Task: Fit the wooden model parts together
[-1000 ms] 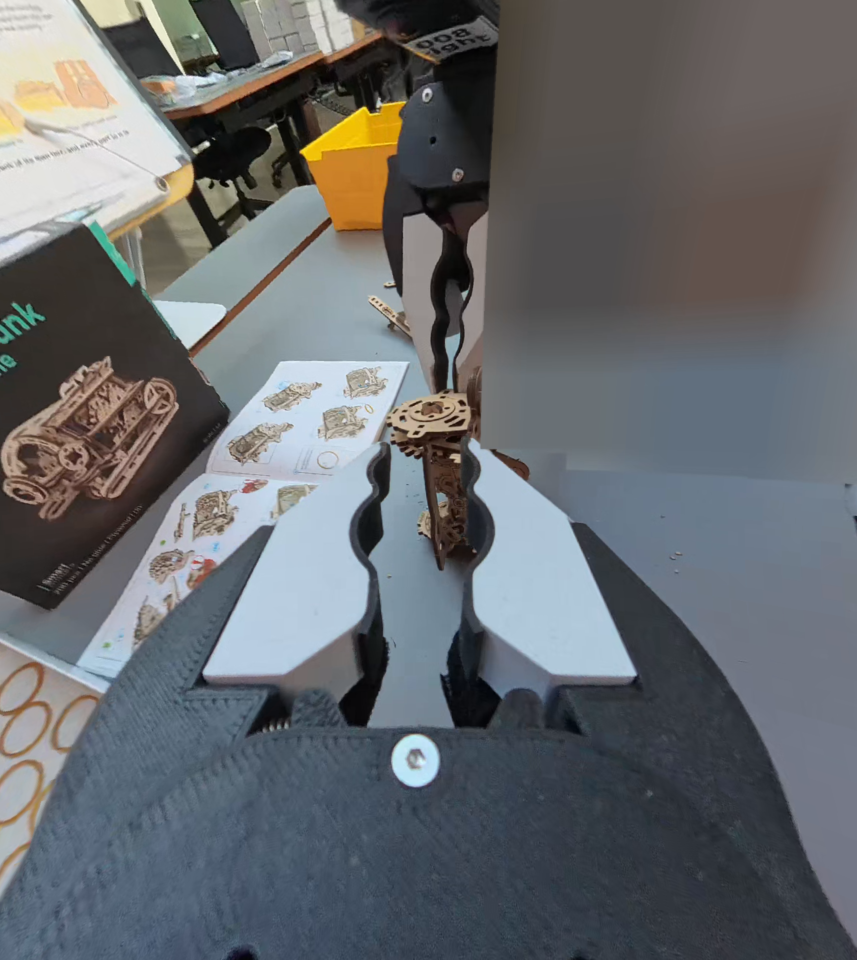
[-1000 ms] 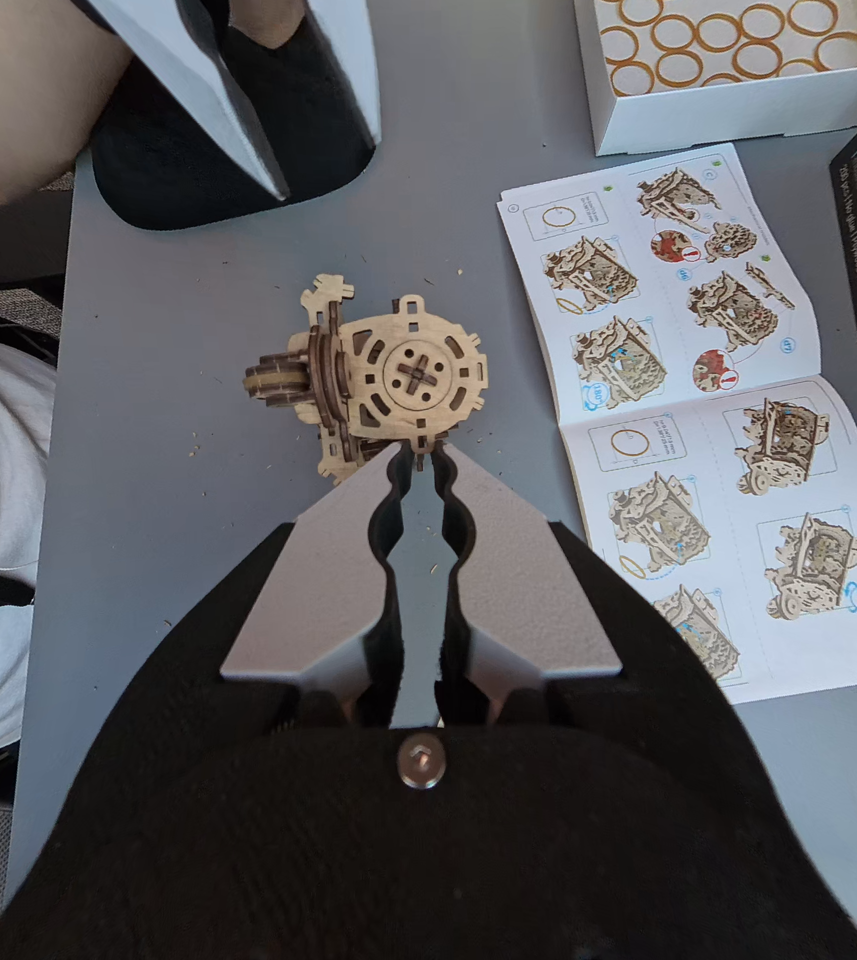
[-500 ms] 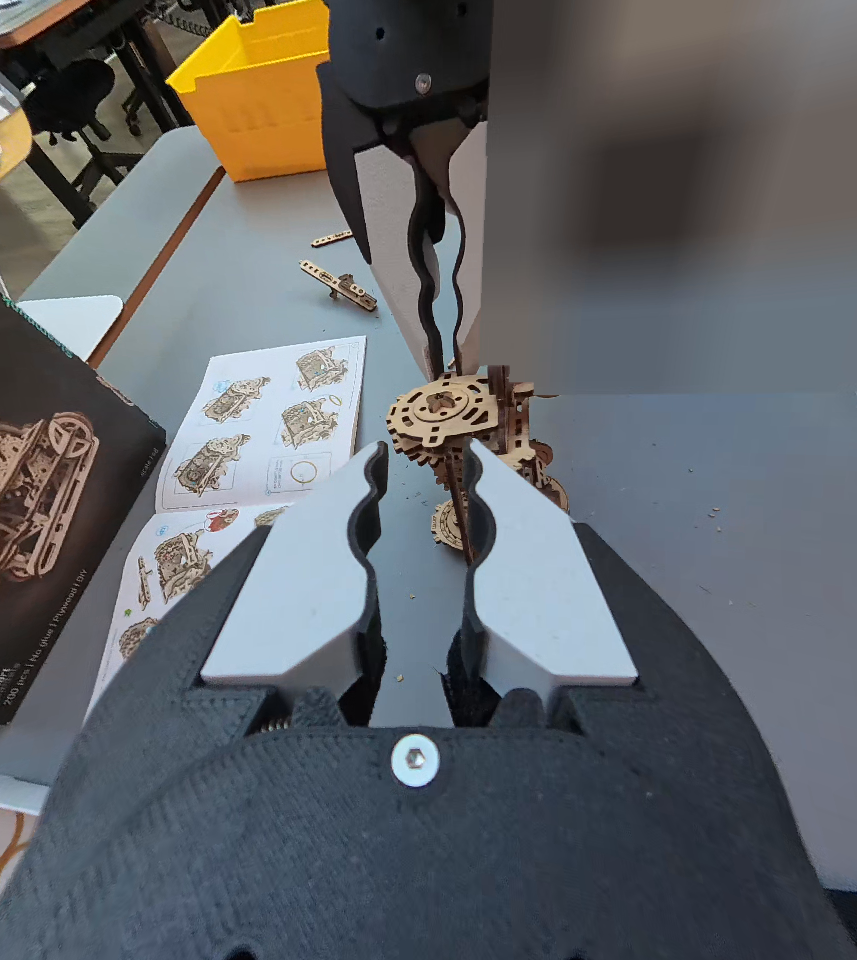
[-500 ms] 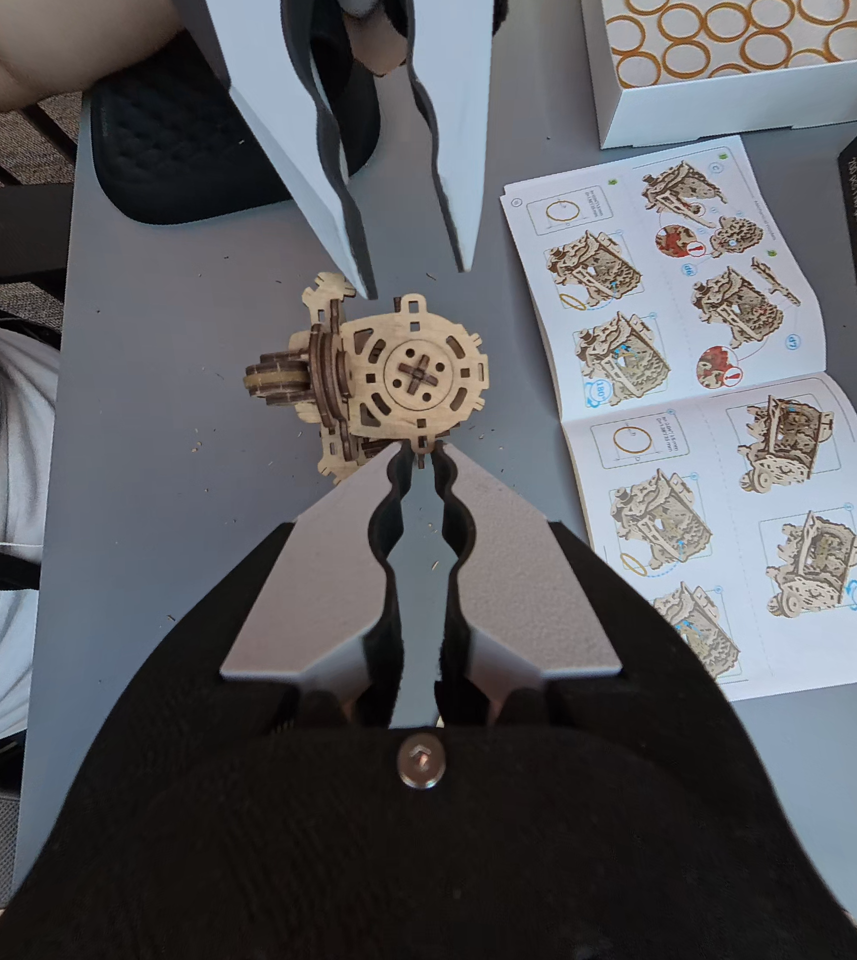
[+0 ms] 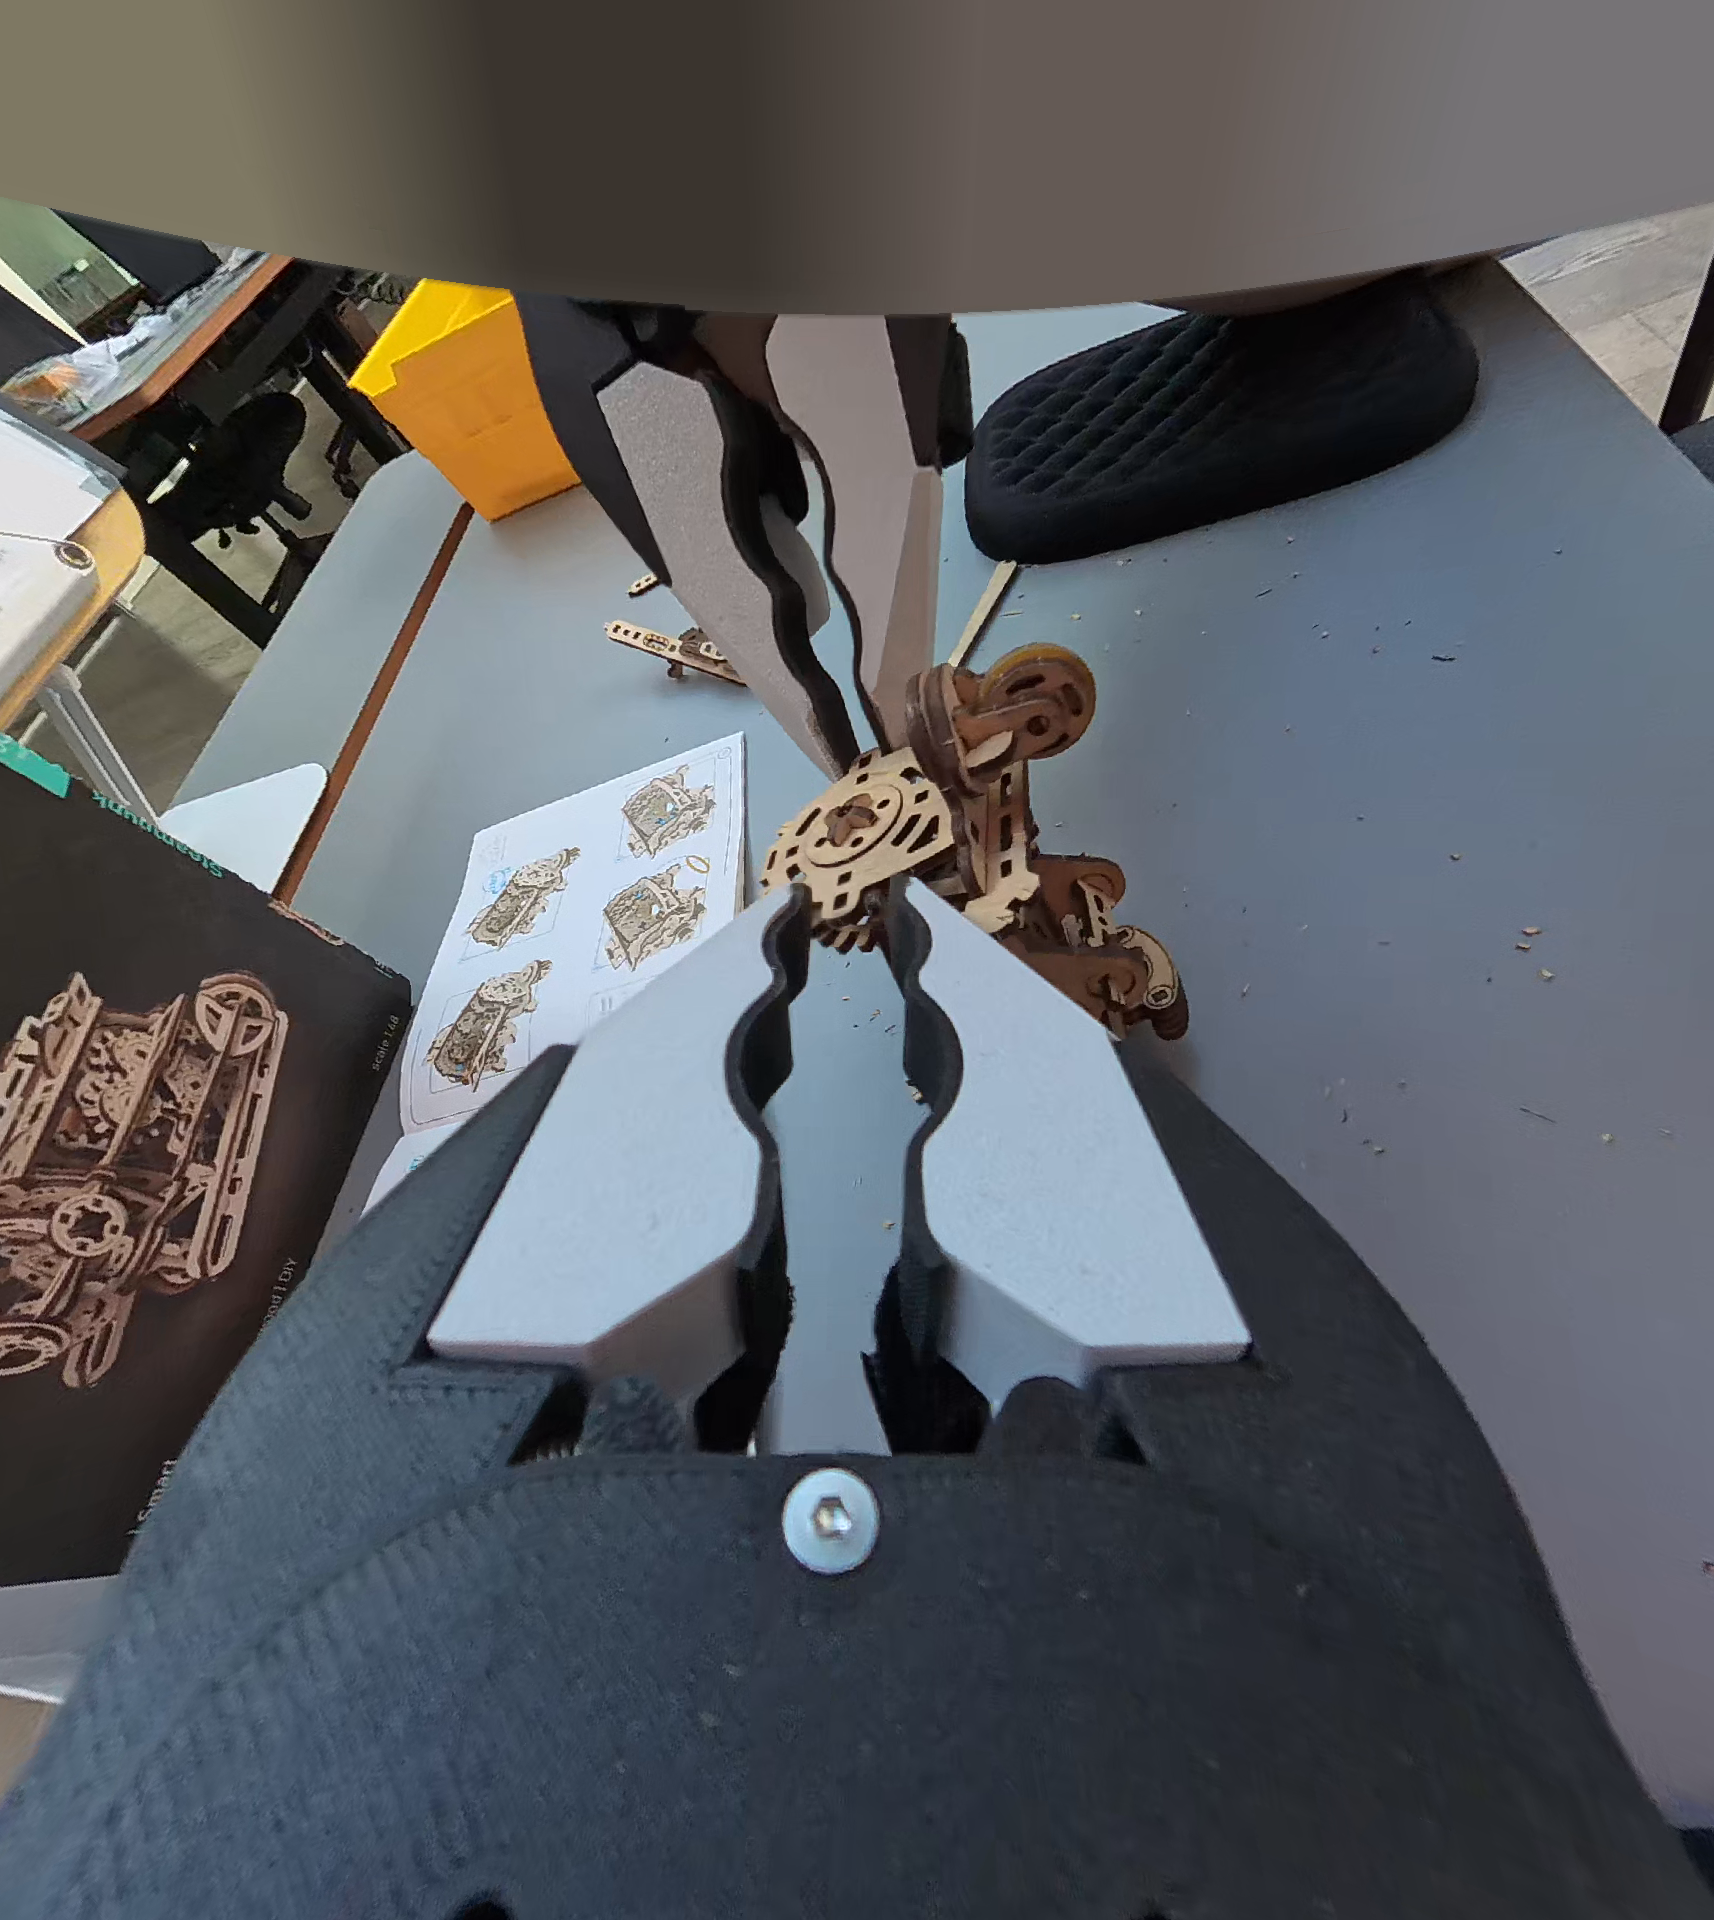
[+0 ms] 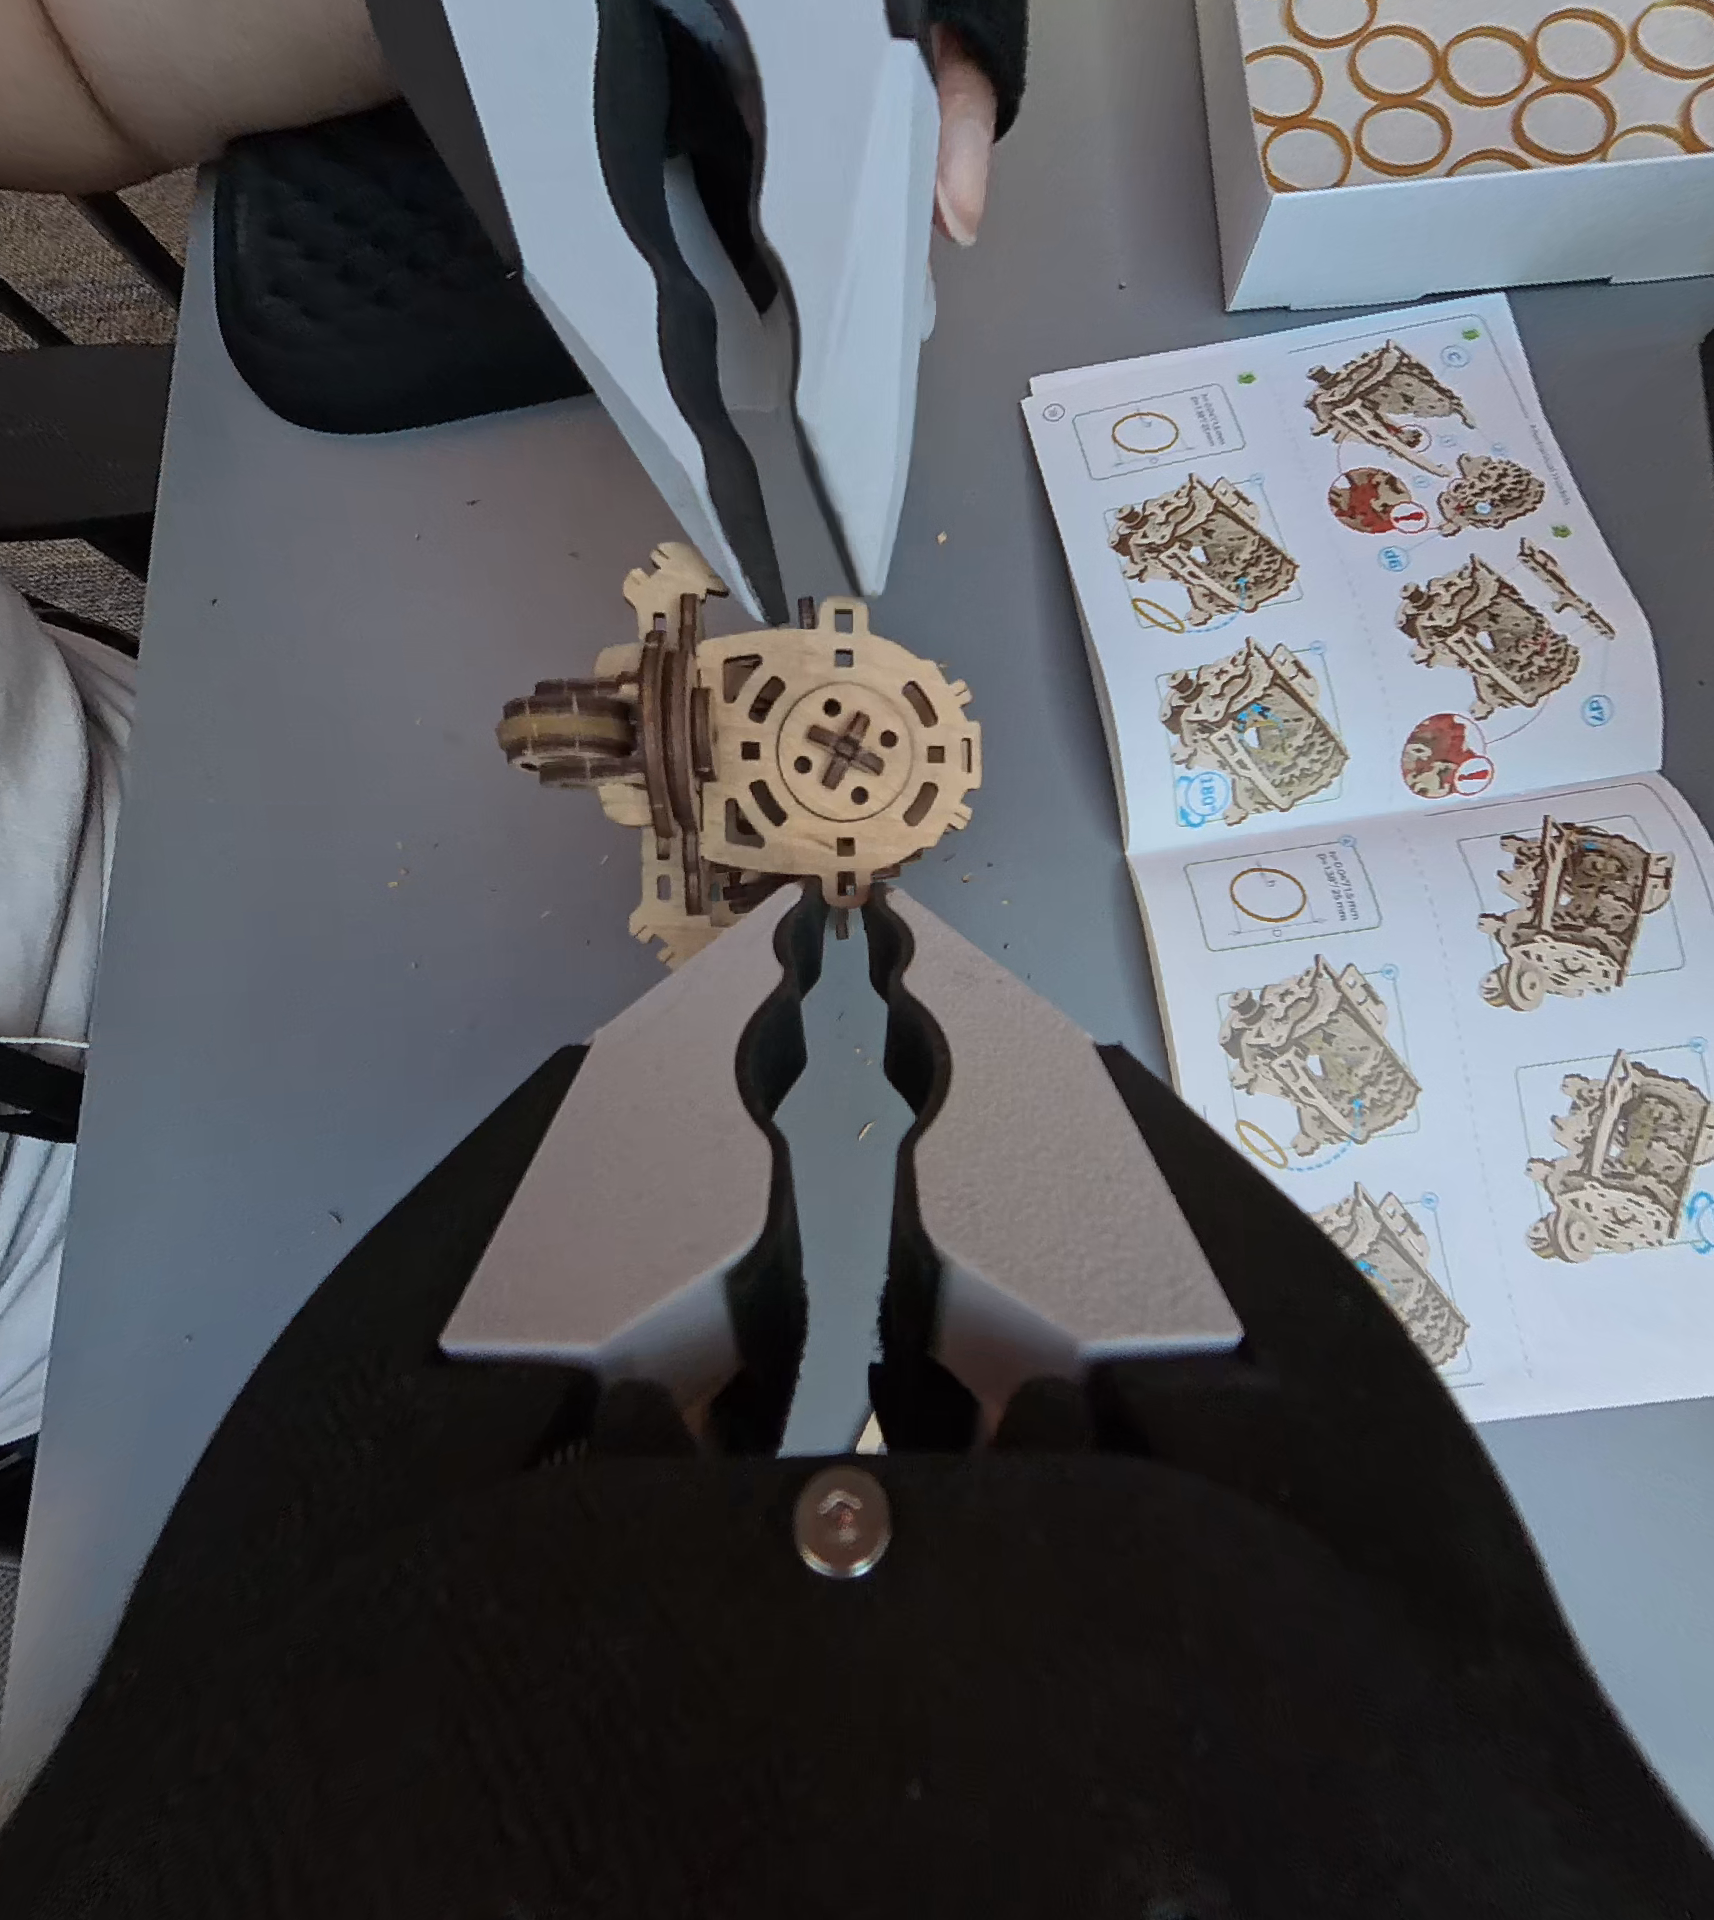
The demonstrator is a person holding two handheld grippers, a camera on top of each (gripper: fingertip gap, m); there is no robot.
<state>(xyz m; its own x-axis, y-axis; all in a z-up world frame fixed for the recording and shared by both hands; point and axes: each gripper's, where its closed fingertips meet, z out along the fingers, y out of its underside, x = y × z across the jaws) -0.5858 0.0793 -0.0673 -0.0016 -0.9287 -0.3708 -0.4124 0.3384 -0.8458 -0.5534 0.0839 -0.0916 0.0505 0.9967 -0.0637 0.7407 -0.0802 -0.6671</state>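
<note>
A part-built wooden model [image 6: 832,748], a round slotted plate joined to a side frame and a small wheel, is over the grey table [image 6: 365,1039]. My right gripper [image 6: 840,906] is shut on a tab at the plate's near edge. It shows from above in the left wrist view [image 5: 848,743]. My left gripper [image 5: 853,899] has its fingers close around the opposite edge of the model [image 5: 863,842]. It shows reaching in from the top in the right wrist view [image 6: 820,603].
An open instruction booklet [image 6: 1404,831] lies right of the model. A black product box [image 5: 105,1091] and a white box of rubber rings [image 6: 1507,208] stand beyond it. A black cushion [image 5: 1217,416], a yellow bin [image 5: 458,405] and loose wooden strips [image 5: 671,649] are nearby. One gripper's finger ends stand about 5 centimeters off the other's.
My left gripper has come up to the model and its fingers have narrowed around the plate's edge. My right gripper has kept hold of the model in the same place.
</note>
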